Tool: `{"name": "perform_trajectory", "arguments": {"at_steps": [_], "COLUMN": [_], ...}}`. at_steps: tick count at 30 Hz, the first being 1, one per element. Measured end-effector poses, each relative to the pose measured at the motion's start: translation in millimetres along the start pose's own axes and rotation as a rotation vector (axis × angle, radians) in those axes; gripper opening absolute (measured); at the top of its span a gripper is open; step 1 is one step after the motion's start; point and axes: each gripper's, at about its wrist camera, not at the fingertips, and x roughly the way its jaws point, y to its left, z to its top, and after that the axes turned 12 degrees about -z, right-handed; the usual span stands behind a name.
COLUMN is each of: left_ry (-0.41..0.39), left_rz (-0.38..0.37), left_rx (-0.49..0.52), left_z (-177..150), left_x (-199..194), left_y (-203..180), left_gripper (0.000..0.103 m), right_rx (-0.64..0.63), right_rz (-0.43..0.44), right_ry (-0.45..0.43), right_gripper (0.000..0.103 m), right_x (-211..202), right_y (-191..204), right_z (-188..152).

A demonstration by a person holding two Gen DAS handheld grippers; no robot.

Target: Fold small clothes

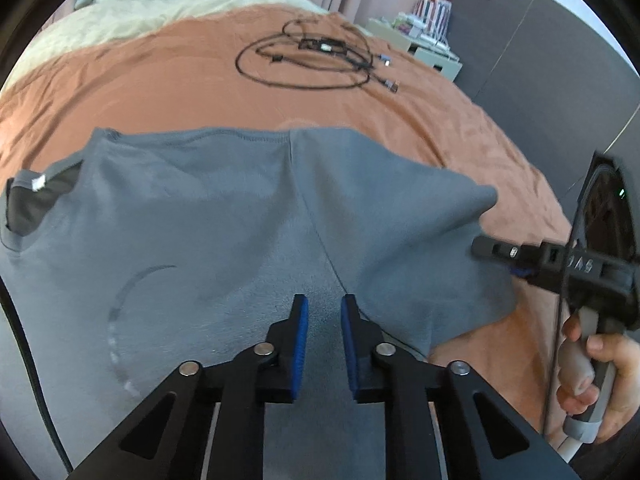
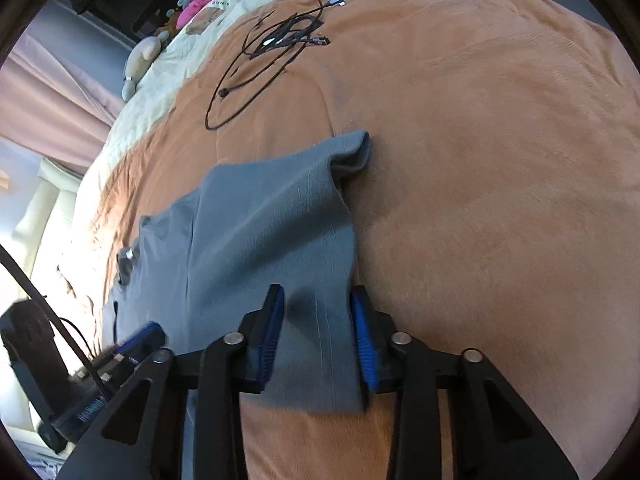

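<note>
You are at the grasping step: the grey shirt [image 1: 224, 216] lies flat on the bed [image 1: 160, 76], your left gripper [image 1: 323, 322] and right gripper [image 2: 318, 320] fingers narrowly spread astride its near edge, so pinch, then lift together.

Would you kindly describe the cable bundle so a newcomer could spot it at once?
Start with the orange blanket covering the bed. Beyond the grey T-shirt, farther from the grippers, lies a loose coil of black cables. It is the only dark, thin, looped thing there.
</note>
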Motion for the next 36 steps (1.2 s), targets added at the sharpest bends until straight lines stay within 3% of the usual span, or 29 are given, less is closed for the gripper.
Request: {"name": "perform_trajectory", "arguments": {"at_steps": [5,17,22,36], "left_ry": [0.028,0.036,-0.020,-0.121], "left_rz": [-0.003,-0.074,-0.119,-0.035], "left_rx": [-0.036,-0.070,-0.093,-0.171], "left_z": [-3,7,6,-24], "left_x": [19,17,-17,-124], "left_y": [9,14,19,93], "left_gripper": [0.010,0.007,0.007,0.007], "right_rx": [0.054,-0.038,-0.113,-0.316], "right_rz": [0.057,0.123,0.115,0.044], "right_ry": [0.013,-0.066,-0.081,-0.043], "right_gripper": [0.004,0.002,0.002,0.002], "right_x": [10,-41,-59,-47], "right_y": [-10,38,71,180], "right_z": [12,2,-3,-30]}}
